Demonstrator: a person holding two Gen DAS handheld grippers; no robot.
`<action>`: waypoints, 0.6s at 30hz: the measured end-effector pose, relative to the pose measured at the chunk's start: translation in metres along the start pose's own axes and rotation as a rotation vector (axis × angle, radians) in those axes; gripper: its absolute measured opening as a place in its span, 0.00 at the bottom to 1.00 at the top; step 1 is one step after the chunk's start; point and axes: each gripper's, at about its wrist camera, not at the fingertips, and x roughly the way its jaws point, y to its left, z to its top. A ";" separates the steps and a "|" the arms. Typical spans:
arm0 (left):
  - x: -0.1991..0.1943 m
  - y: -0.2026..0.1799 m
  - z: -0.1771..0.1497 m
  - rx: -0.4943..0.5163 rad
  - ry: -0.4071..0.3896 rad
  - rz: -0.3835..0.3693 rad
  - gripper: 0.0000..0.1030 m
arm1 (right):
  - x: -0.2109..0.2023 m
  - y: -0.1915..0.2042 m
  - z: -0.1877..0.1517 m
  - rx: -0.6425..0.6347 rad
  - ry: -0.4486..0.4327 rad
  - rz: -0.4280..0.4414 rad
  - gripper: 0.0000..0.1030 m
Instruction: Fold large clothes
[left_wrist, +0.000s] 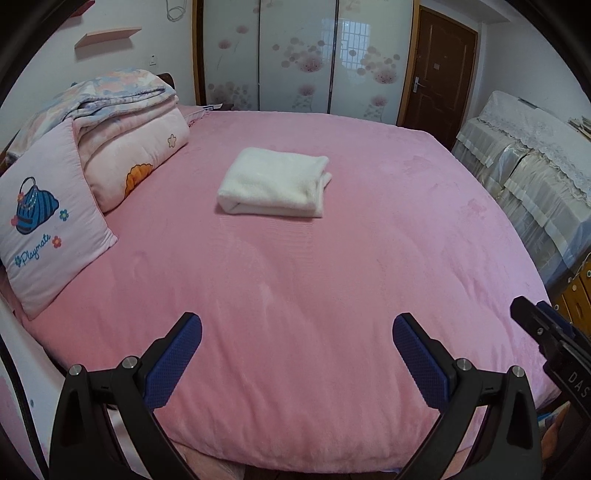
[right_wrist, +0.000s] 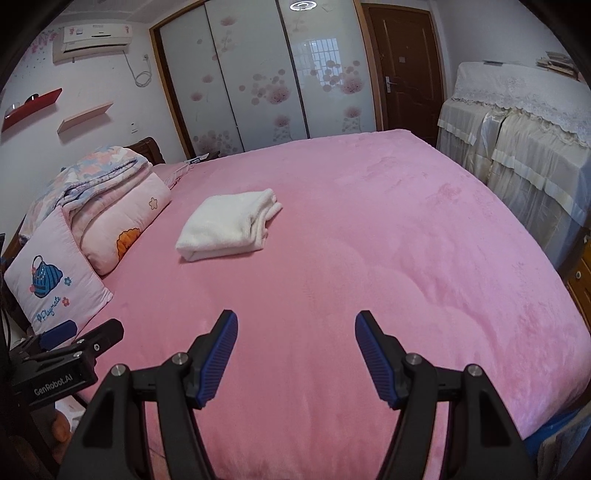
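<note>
1. A folded white garment (left_wrist: 273, 182) lies in a compact rectangle on the pink bedspread (left_wrist: 332, 277), near the middle of the bed and toward its far half; from the right wrist view the same bundle (right_wrist: 227, 225) shows its loose layered edges on the right side.
2. My left gripper (left_wrist: 297, 356) hangs over the near edge of the bed with its blue-padded tongs spread wide and nothing between them, well apart from the garment.
3. My right gripper (right_wrist: 295, 356) is likewise wide, holding nothing, above the near part of the bedspread; its black body also shows at the right edge of the left wrist view.
4. A pink cushion (left_wrist: 48, 221) printed with a blue handbag leans at the left of the bed, touching a stack of folded quilts (left_wrist: 125, 122) behind it.
5. Sliding wardrobe doors (right_wrist: 258, 74) with a pink flower pattern stand beyond the bed, a brown door (right_wrist: 402, 62) just to their right.
6. Furniture under pale lace covers (right_wrist: 517, 140) lines the right wall.
</note>
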 end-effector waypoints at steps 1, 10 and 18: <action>-0.001 -0.001 -0.003 0.001 0.002 0.003 1.00 | -0.001 0.000 -0.005 0.007 0.007 0.008 0.64; -0.008 -0.017 -0.022 0.039 0.021 -0.008 1.00 | -0.007 0.002 -0.032 0.003 0.049 0.019 0.64; 0.004 -0.024 -0.032 0.046 0.064 -0.026 0.99 | -0.003 0.003 -0.044 -0.019 0.067 -0.013 0.65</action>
